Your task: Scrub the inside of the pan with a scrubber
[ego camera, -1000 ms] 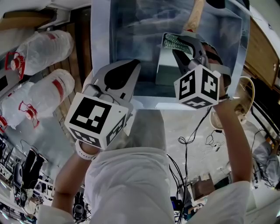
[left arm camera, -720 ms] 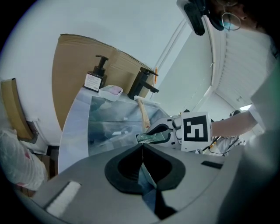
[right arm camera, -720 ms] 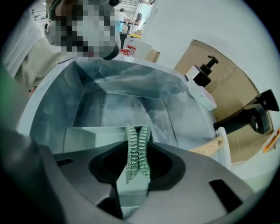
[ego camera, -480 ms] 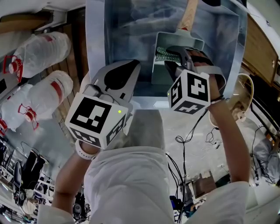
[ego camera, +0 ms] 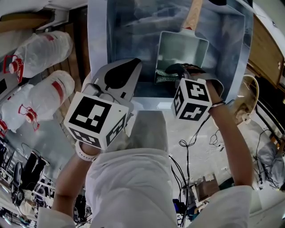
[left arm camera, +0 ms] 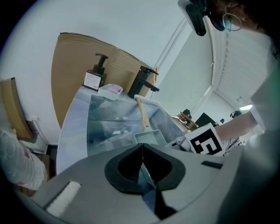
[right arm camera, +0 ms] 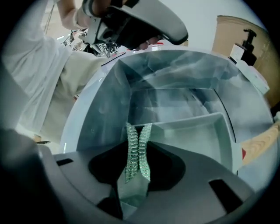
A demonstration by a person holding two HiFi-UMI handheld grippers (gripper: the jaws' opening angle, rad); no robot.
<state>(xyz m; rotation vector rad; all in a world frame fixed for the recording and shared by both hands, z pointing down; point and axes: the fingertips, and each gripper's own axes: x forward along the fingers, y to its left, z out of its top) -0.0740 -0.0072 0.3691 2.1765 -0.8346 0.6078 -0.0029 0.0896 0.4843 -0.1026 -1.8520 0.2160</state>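
Observation:
A square steel pan (ego camera: pixel 183 48) with a wooden handle (ego camera: pixel 194 13) sits in the sink (ego camera: pixel 99 53). My right gripper (ego camera: pixel 171 73) is shut on a folded green scrubber (ego camera: pixel 164 76), which lies at the pan's near rim. In the right gripper view the scrubber (right arm camera: pixel 138 148) stands between the jaws, over the near wall of the pan (right arm camera: pixel 201 135). My left gripper (ego camera: pixel 116 76) hovers over the sink's near left corner, shut and holding nothing. The left gripper view looks past its closed jaws (left arm camera: pixel 141 153) to the pan (left arm camera: pixel 151 136).
A pump soap bottle (left arm camera: pixel 94 76) and a black faucet (left arm camera: pixel 144 81) stand at the sink's far edge, with cardboard behind them. Two large plastic water bottles (ego camera: pixel 46 46) (ego camera: pixel 44 100) lie on the floor to the left. Cables (ego camera: pixel 189 147) trail on the floor at the right.
My right gripper has drawn the scrubber from the far part of the pan back toward me, to its near rim. The left gripper has barely moved.

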